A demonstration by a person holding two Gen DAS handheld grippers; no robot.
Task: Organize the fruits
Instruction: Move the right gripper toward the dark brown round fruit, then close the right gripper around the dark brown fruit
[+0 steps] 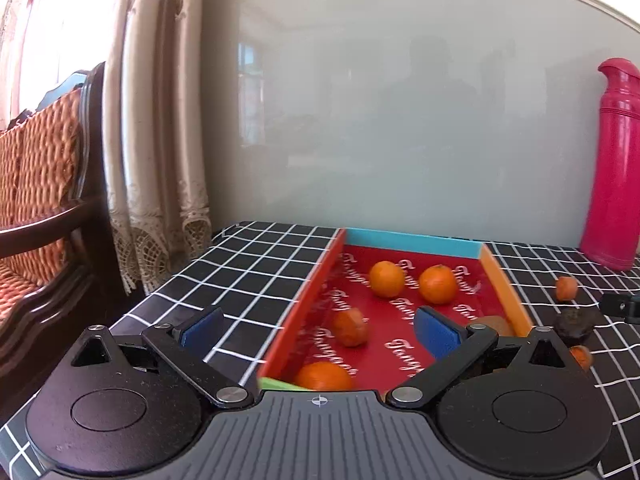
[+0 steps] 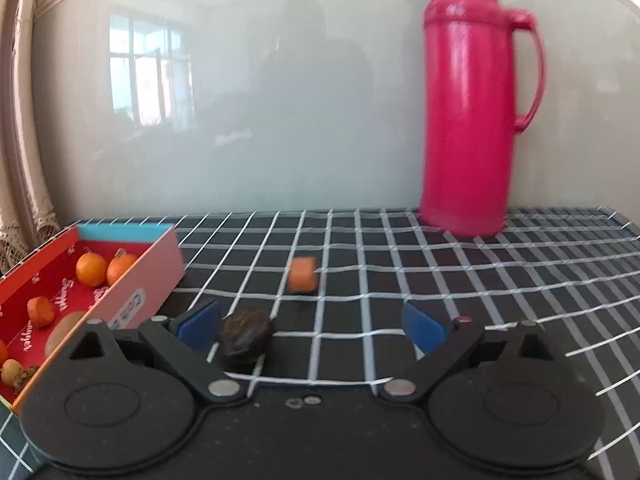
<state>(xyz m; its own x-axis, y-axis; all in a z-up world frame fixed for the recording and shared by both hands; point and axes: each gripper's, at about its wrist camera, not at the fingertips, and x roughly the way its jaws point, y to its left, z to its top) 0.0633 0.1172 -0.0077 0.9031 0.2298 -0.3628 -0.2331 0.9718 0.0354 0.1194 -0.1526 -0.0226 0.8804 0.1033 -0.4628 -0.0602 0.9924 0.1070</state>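
Observation:
A shallow cardboard box [image 1: 412, 242] with a red floor holds several oranges [image 1: 386, 278] and a brown kiwi [image 2: 64, 332]. My left gripper [image 1: 318, 330] stands open astride the box's left wall, one finger over the cloth and one over the red floor, with nothing gripped. To the right of the box [image 2: 136, 292], a dark wrinkled fruit [image 2: 246, 338] lies on the cloth just inside the left finger of my right gripper [image 2: 312, 326], which is open. A small orange fruit [image 2: 303, 274] sits further ahead. The left wrist view also shows the dark fruit [image 1: 572, 326] and small orange fruit [image 1: 566, 288].
A tall pink thermos jug [image 2: 472, 120] stands at the back right against a glossy pale wall. The table wears a black cloth with a white grid [image 2: 440, 280]. A curtain [image 1: 160, 120] and a wooden chair with an orange cushion [image 1: 40, 160] are off the table's left edge.

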